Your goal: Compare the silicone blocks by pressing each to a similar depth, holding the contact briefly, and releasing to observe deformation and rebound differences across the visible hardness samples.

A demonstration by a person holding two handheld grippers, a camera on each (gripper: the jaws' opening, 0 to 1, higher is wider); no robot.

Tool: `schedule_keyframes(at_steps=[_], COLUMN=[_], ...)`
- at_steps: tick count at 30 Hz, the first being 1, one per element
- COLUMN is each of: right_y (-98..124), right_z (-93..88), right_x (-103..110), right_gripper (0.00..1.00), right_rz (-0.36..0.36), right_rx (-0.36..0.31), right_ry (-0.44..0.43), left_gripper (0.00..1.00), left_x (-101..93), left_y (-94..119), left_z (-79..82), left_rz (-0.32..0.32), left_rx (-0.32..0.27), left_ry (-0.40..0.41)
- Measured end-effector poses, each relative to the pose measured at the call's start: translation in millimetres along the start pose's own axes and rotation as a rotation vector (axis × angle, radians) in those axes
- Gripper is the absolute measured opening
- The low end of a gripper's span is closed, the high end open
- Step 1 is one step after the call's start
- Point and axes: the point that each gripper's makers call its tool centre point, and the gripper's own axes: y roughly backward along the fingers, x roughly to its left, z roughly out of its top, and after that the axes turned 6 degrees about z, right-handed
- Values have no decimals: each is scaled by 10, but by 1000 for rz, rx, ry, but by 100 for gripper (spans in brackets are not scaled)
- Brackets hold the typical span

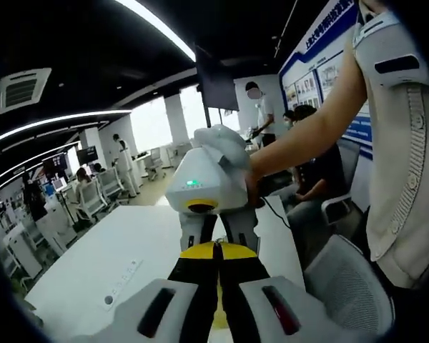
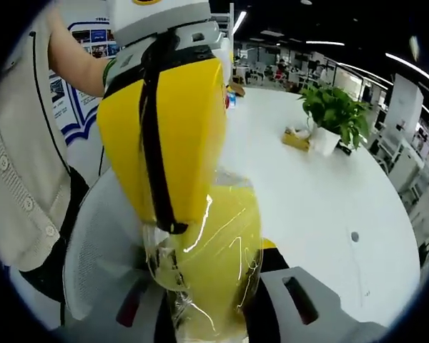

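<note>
My left gripper (image 1: 215,246) is shut on a yellow silicone block (image 1: 216,251), seen edge-on as a thin yellow strip between its black fingers (image 1: 189,275). In the right gripper view the same block (image 2: 189,121) shows its broad face, with the left gripper (image 2: 168,221) coming down from above and one black finger (image 2: 154,128) lying across it. Just below it, a yellow block in clear plastic film (image 2: 218,268) sits between my right gripper's jaws (image 2: 214,293), which press on it from both sides. A gloved hand holds the right gripper (image 1: 216,229) facing the left one, tip to tip.
A large white table (image 2: 322,214) carries a potted plant (image 2: 332,114) and a small tan box (image 2: 295,138). A socket strip (image 1: 125,279) lies on the table (image 1: 114,250). A grey mesh chair (image 1: 350,286) and the person's torso (image 1: 400,164) are close by. People stand behind (image 1: 261,107).
</note>
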Motion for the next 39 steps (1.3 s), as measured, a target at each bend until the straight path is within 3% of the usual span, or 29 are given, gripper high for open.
schedule_keyframes(at_steps=[14, 39], right_y=[40, -7], right_z=[-48, -177], right_x=[201, 377], right_gripper=[7, 6], right_rz=[9, 55], right_rx=[58, 131], right_ry=[28, 35], left_gripper=[0, 0], left_x=[-221, -404], left_y=[2, 12], left_z=[71, 8], left_rz=[-12, -3], left_rx=[17, 57], left_ry=[-55, -120])
